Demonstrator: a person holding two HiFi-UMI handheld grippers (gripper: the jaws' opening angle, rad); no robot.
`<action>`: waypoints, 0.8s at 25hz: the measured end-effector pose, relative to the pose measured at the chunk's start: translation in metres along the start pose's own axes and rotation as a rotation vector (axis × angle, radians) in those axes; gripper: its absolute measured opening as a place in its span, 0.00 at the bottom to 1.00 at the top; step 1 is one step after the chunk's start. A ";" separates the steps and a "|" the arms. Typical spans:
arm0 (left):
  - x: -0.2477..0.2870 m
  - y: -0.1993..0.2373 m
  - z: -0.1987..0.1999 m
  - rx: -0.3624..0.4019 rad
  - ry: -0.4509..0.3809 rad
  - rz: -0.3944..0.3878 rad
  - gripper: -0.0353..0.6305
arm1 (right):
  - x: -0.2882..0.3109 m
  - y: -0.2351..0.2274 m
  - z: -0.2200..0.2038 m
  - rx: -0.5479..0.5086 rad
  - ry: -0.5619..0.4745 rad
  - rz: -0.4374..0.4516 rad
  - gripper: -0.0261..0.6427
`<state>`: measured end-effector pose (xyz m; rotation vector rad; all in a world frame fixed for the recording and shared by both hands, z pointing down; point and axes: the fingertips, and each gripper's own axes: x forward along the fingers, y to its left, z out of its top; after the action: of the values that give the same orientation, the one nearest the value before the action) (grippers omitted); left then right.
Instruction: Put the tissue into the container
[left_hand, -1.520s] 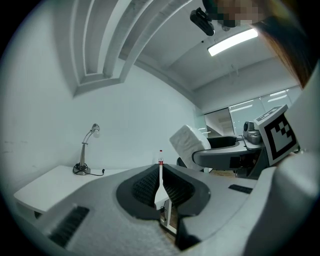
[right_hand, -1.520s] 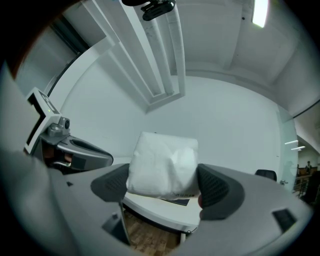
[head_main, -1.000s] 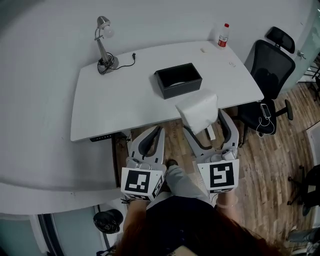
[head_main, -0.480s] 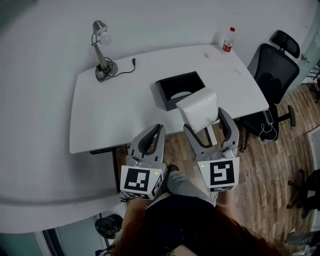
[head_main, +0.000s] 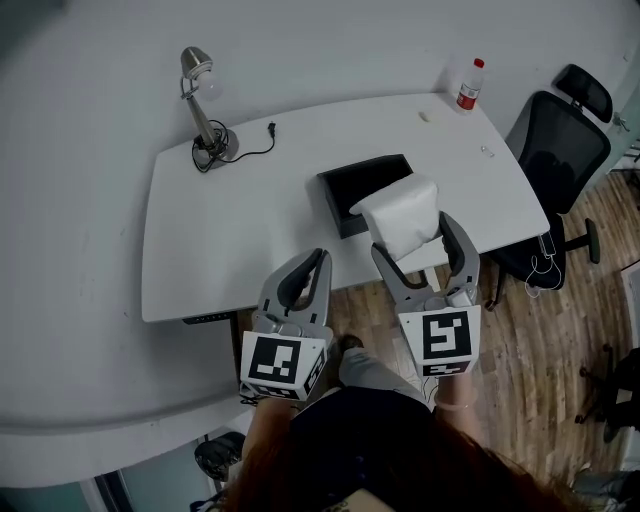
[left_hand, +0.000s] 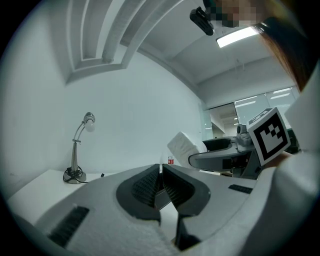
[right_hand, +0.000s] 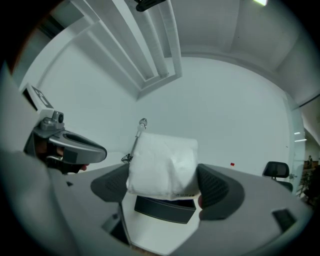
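My left gripper (head_main: 319, 259) sits on the near-left side of the container, short of the table (head_main: 230, 235) edge, with its jaws clenched on nothing. My right gripper (head_main: 414, 238) is the one nearer the container. Its jaws grasp the tissue (head_main: 404, 214), a white soft pack squeezed by its sides between the pads, its length pointing away from me.

From above, the tissue overlaps the container's (head_main: 337, 203) near-right corner. Along my right jaws, the black container (right_hand: 161, 209) lies just below and a little beyond the tissue (right_hand: 162, 161), with its long side running across my line of reach. I judge the coming move to be a short push forward and down with the right gripper, then letting go over the opening.

Far-left of the container stands a lamp (head_main: 201, 100); far-right, a bottle (head_main: 467, 88).
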<state>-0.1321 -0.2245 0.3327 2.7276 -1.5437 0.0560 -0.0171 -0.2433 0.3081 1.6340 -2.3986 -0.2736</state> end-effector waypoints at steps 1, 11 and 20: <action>0.004 0.002 -0.001 0.000 0.003 -0.001 0.11 | 0.005 -0.002 -0.002 0.002 0.004 0.001 0.67; 0.039 0.021 -0.007 -0.005 0.025 0.014 0.11 | 0.049 -0.016 -0.021 0.018 0.053 0.026 0.67; 0.065 0.036 -0.012 -0.028 0.036 0.040 0.11 | 0.084 -0.025 -0.043 0.035 0.105 0.061 0.67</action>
<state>-0.1300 -0.2983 0.3463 2.6599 -1.5771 0.0829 -0.0127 -0.3317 0.3488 1.5462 -2.3819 -0.1327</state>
